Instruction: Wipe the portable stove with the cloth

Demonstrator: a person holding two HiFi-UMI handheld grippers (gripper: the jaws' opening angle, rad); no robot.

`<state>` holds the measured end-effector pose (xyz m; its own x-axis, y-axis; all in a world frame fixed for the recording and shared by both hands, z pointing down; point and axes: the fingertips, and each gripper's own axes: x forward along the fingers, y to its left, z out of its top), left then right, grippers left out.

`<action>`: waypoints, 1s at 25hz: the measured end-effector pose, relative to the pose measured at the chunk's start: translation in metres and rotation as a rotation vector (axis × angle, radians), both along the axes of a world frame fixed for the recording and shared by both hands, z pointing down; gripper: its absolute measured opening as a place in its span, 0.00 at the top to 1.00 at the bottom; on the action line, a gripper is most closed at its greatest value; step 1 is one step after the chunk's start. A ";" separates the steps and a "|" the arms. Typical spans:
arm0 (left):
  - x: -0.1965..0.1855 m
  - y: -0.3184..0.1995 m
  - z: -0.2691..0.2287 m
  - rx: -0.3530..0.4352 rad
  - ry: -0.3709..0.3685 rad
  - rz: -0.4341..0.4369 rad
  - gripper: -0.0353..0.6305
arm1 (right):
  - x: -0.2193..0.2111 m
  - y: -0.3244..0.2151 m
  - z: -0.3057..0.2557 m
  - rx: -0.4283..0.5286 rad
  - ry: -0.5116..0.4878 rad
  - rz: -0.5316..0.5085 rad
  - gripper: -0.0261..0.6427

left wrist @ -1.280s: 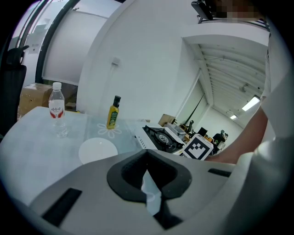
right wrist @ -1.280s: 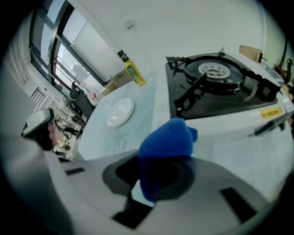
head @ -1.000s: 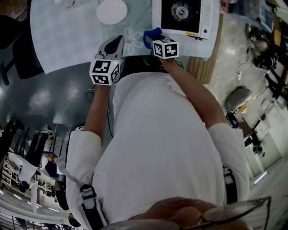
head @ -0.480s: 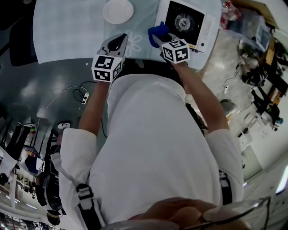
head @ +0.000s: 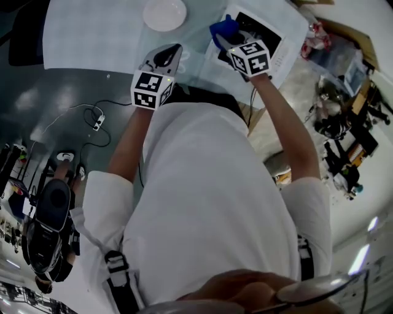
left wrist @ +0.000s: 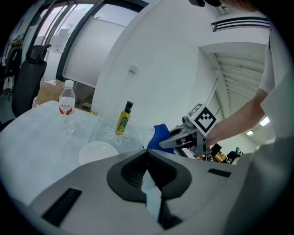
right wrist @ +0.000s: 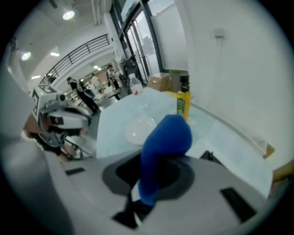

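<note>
Between right gripper jaws, cloth (blue)

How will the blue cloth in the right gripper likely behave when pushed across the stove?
Probably floppy: the blue cloth bulges and folds over above the right gripper, whose jaws pinch it. Likely light and soft, so it may bunch up rather than stay flat.

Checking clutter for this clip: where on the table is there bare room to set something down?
The table is bare left of the plate. It is crowded on the right: the right gripper holds the cloth at the stove edge nearest the plate.
</note>
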<state>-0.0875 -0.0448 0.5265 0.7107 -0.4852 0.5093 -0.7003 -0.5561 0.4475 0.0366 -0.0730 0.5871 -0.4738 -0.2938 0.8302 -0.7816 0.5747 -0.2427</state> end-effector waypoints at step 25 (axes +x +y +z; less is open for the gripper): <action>-0.040 -0.012 0.020 -0.028 -0.001 -0.194 0.90 | 0.007 -0.129 0.076 0.197 0.560 -0.984 0.85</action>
